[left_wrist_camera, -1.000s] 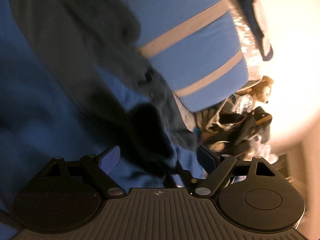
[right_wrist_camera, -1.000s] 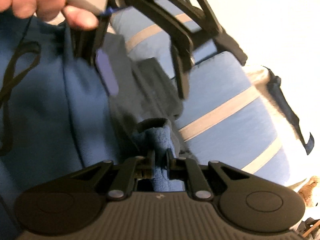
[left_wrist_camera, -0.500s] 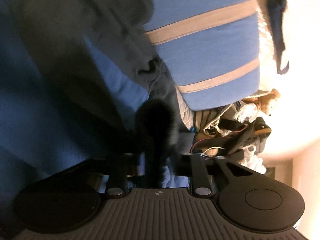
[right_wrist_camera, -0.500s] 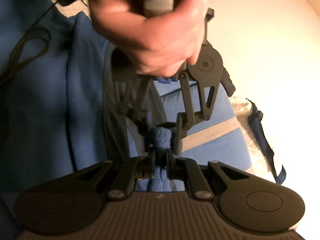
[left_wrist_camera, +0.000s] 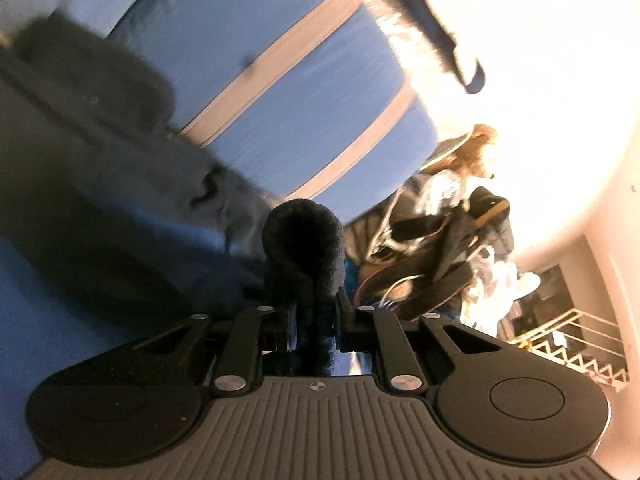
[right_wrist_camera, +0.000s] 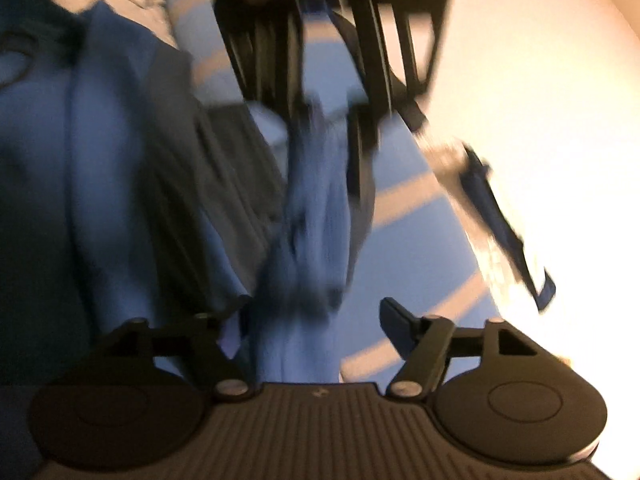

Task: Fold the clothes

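Left gripper [left_wrist_camera: 312,312], jaws drawn narrow, clamps a bunched fold of the blue fleece garment [left_wrist_camera: 302,240]. The fold rises just in front of the striped blue cushion [left_wrist_camera: 304,92], which lies behind the garment. Right gripper [right_wrist_camera: 312,320], jaws spread wide, grasps nothing; a hanging length of the garment [right_wrist_camera: 316,208] passes between its fingers [right_wrist_camera: 396,328], and contact cannot be determined through the blur. Above the cushion in the right wrist view, the left gripper [right_wrist_camera: 328,128] pinches the garment's upper end. A dark strap [right_wrist_camera: 504,216] lies beside the cushion.
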A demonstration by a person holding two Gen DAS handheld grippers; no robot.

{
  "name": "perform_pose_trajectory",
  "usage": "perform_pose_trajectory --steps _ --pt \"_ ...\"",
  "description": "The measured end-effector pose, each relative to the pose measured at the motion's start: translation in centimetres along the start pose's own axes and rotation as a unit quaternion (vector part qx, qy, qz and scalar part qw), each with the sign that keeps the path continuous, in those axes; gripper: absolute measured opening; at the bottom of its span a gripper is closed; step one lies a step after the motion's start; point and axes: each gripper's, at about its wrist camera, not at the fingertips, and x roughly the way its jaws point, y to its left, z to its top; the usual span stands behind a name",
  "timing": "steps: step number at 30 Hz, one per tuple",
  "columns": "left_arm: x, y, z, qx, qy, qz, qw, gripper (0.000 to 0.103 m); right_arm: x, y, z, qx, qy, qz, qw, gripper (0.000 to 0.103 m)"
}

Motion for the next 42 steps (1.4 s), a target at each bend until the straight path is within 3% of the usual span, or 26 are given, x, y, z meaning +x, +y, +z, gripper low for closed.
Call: perform_pose_trajectory --steps 7,18,25,31,33,36,38,42 --pt "-2.0 -2.2 1.0 0.013 -0.033 -0.027 0.9990 0.016 2.8 -4.3 -4.7 0.105 0.080 -0.038 0.991 0.085" --pt "-5.5 -4.0 2.7 0.007 -0.077 -0.059 0.9952 0.016 6.2 -10.8 -9.5 0.271 0.156 -0.050 0.948 0.086" --pt "-8.1 -4.6 4.2 -0.010 -0.106 -0.087 0.9905 0.016 7.0 -13.2 -10.7 0.383 0.161 0.004 0.910 0.094" --pt "-9.5 -4.2 5.5 -0.079 -0.133 -0.132 0.9790 0.016 7.0 -14.4 -11.2 0.498 0.129 0.077 0.854 0.099" --pt "-9.8 -4.4 6.1 -0.090 -0.142 -0.138 0.9761 0.016 6.7 -14.0 -10.9 0.498 0.103 0.109 0.854 0.101" --pt "-10.3 -4.6 7.0 -0.101 -0.156 -0.149 0.9712 0.016 6.7 -12.2 -10.3 0.463 0.093 0.157 0.867 0.102" --pt "-10.6 -4.7 7.7 -0.113 -0.167 -0.155 0.9672 0.016 6.8 -10.7 -10.1 0.448 0.095 0.184 0.870 0.102" --pt "-11.1 -4.8 9.0 -0.130 -0.185 -0.166 0.9599 0.016 7.1 -8.1 -9.1 0.406 0.108 0.200 0.885 0.102"
